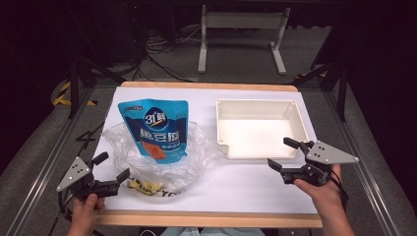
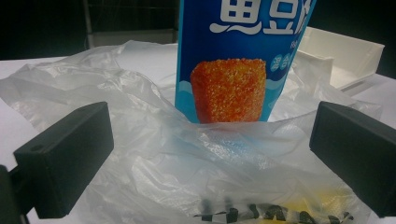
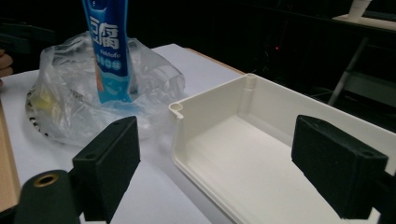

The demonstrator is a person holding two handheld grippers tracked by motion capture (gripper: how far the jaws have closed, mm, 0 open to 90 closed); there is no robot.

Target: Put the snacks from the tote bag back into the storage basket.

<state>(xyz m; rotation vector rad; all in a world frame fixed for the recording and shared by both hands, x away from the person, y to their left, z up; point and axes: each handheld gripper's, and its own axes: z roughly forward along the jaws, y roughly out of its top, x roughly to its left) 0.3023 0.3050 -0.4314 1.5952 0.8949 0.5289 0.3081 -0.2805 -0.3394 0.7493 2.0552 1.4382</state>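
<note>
My left gripper (image 1: 111, 167) sits at the lower left of the high view, jaws spread wide and empty, just beside the clear plastic bag (image 1: 196, 155); a blue snack pouch (image 1: 157, 129) stands upright in that bag, left of centre. My right gripper (image 1: 284, 153) at lower right is wide open too, holding nothing, by the near edge of the white tray (image 1: 223, 129).

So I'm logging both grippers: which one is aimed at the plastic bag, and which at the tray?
The left gripper faces the clear plastic bag holding the blue pouch. The right gripper faces the empty white tray.
</note>
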